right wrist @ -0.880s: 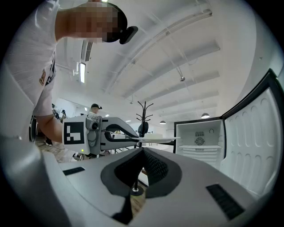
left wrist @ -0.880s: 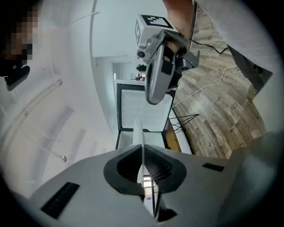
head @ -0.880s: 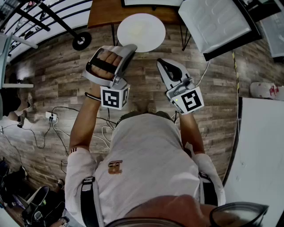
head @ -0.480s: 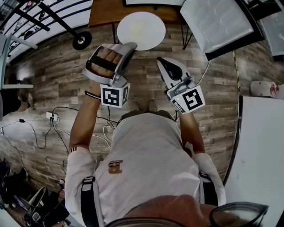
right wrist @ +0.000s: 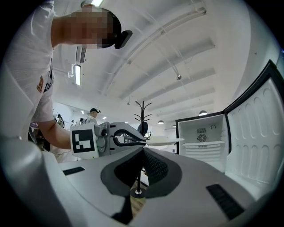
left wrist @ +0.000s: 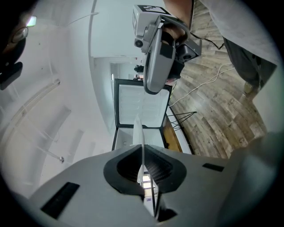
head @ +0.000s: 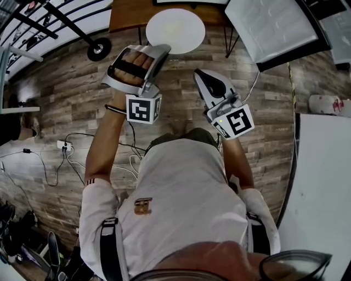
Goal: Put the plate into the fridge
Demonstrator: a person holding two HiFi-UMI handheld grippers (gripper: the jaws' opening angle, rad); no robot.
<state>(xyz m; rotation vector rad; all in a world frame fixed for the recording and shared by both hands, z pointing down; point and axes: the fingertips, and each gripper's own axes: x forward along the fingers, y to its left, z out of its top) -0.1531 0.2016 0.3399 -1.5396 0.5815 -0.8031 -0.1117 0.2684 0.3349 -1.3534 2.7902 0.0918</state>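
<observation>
One plate (head: 175, 30), white, is clamped by its rim in my left hand-held gripper (head: 162, 49). The left gripper view shows that rim edge-on, pinched between the pads with the jaws nearly together on it. The plate rests on no surface: it is carried in the air, roughly level. In the head view it overlaps the near edge of the wooden desk (head: 123, 16) and hangs over the plank floor (head: 66, 99).

My right hand-held gripper (head: 201, 74) has its jaws together with nothing between them. It is held alongside the left one, apart from the plate.

The fridge (right wrist: 204, 133) stands ahead of me with its door (right wrist: 257, 128) swung wide. A shelf (right wrist: 202, 143) inside looks bare as far as I can see. The plate has not yet reached the opening.

Progress, my estimate: pick-up done, door already open, carry under way. Left to do: bring the plate to the opening, slide it level onto a shelf, release, withdraw. The task does not ask me to close the door.
</observation>
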